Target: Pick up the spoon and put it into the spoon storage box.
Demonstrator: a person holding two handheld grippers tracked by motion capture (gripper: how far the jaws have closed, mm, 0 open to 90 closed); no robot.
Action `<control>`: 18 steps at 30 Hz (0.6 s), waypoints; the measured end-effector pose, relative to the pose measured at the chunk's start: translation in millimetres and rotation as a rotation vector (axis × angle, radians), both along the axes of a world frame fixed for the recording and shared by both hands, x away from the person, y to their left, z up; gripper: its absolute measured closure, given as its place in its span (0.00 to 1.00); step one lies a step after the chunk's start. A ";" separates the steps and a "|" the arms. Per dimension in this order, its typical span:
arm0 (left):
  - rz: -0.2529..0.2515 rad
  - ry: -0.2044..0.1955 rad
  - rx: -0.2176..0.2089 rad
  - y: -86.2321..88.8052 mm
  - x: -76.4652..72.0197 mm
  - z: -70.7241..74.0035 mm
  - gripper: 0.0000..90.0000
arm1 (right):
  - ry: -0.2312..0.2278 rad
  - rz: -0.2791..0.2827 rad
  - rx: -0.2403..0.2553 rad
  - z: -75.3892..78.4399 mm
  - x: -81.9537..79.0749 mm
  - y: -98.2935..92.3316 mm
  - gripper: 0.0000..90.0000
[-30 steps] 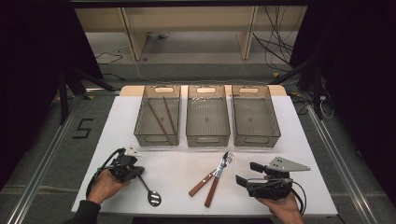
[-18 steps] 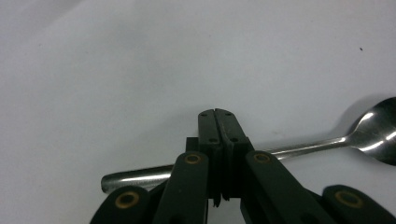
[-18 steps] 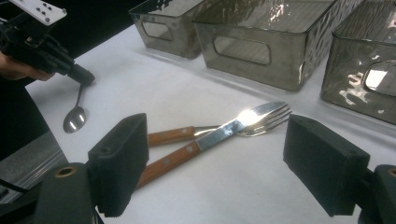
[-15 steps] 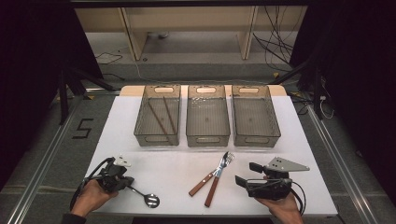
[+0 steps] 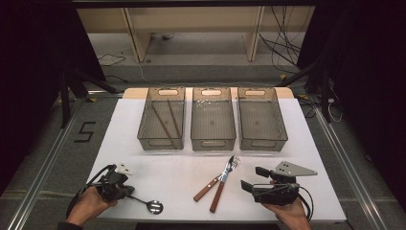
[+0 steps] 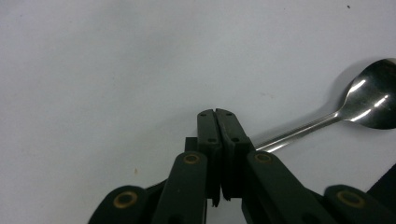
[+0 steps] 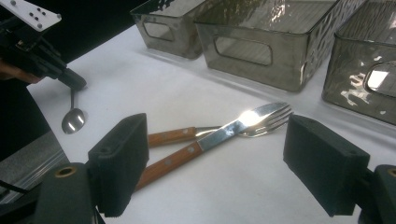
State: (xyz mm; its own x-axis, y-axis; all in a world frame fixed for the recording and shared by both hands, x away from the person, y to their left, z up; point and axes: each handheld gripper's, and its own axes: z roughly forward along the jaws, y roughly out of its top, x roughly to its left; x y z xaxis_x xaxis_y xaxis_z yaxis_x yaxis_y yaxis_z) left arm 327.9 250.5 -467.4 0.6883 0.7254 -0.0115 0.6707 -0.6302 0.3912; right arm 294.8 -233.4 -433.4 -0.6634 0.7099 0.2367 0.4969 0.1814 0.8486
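1. Steel spoon [image 5: 146,203] lies near the front-left corner of the white table [image 5: 158,167], bowl toward the middle, handle toward the left gripper [image 5: 125,192].
2. Left gripper: jaws clenched on the spoon's handle end; in the left gripper view the pads meet with the shaft [image 6: 299,130] coming out at their right side. Grip looks thin and off-centre.
3. Right gripper [image 5: 252,179]: jaws spread wide, nothing between them, resting near the front-right corner, aimed at the wood-handled knife [image 5: 219,188] and fork [image 5: 216,178] crossed at the front middle.
4. Handling, my read: spoon is light, rigid, polished, so slippery. Thin handle can pivot in the pads and the bowl end will droop. Better hold is further up the handle, across the flat face, not the very tip.
5. Three clear bins sit along the back edge; the left bin [image 5: 163,119] holds chopsticks [image 5: 167,117], the middle bin [image 5: 213,120] and right bin [image 5: 262,120] look empty.
6. Versus a second ago: left hand and spoon have shifted toward the left edge and slightly nearer the front edge; the spoon came with it. Right gripper, knife and fork unchanged.
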 end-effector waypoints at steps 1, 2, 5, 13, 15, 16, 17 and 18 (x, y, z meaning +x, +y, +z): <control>-0.007 -0.003 0.001 -0.3 0.5 1.3 0.95 | 0.000 0.000 -0.001 0.0 0.0 0.0 0.25; -0.010 -0.006 -0.001 -0.2 1.4 3.4 0.93 | -0.001 0.000 0.000 0.0 0.0 -0.1 0.26; -0.031 -0.014 0.011 0.5 4.0 12.0 0.78 | -0.001 0.001 0.002 0.1 -0.1 -0.4 0.26; -0.151 0.012 0.068 -8.2 3.9 21.2 0.33 | 0.002 0.004 -0.002 0.0 0.2 0.4 0.25; -0.169 0.030 0.076 -10.9 3.2 17.4 0.30 | 0.002 0.005 -0.002 -0.1 0.2 0.7 0.25; -0.177 0.037 0.085 -12.0 2.7 15.7 0.28 | 0.002 0.005 -0.002 -0.1 0.2 0.7 0.25; -0.183 0.045 0.085 -12.8 2.1 14.1 0.27 | 0.002 0.005 -0.001 0.0 0.2 0.6 0.25; -0.188 0.049 0.085 -13.4 1.6 12.9 0.26 | 0.002 0.004 -0.001 -0.1 0.2 0.5 0.26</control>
State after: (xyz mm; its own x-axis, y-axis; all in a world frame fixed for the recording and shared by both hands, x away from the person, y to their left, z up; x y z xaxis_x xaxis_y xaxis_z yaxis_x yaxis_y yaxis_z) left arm 329.5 237.2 -454.5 0.8119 0.5838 0.0072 0.5550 -0.7754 0.3012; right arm 295.0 -232.9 -433.4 -0.6656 0.7074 0.2377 0.4982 0.1841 0.8473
